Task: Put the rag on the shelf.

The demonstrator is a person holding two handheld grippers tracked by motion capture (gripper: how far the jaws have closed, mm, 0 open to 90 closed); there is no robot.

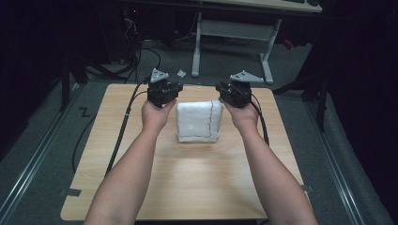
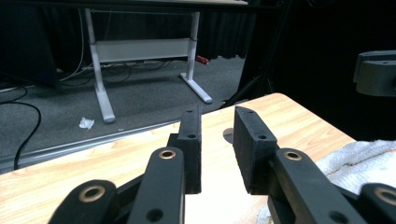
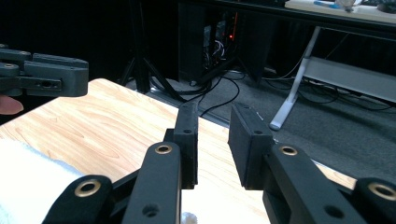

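**Two hand-held grippers raised beside a folded towel on a wooden table**

A light wooden table with rounded corners [image 1: 187, 187] is seen from the high view, standing on grey carpet. A white folded towel with a thin red line along its edge [image 1: 199, 121] lies flat on the far half of the table, about midway between its left and right edges. The towel is flanked by two bare forearms that enter from the bottom of the view. The black two-jaw left gripper [image 1: 162, 91] is held in the left hand [image 1: 157, 114] just left of the towel's far corner; the black two-jaw right gripper [image 1: 234, 92] is held in the right hand [image 1: 243, 115] just right of it. A grey three-cornered plate is carried on top of each gripper, and a black cable trails from each toward the near side of the table.

In the left gripper view, the jaws of the left gripper [image 2: 217, 140] are seen parted by a narrow gap, with nothing between them; the towel [image 2: 359, 156] appears at the lower right. In the right gripper view, the jaws of the right gripper [image 3: 214, 135] are likewise narrowly parted and empty, and the towel [image 3: 28, 168] appears at the lower left. A white-legged desk [image 1: 232, 35] stands on the carpet beyond the table.
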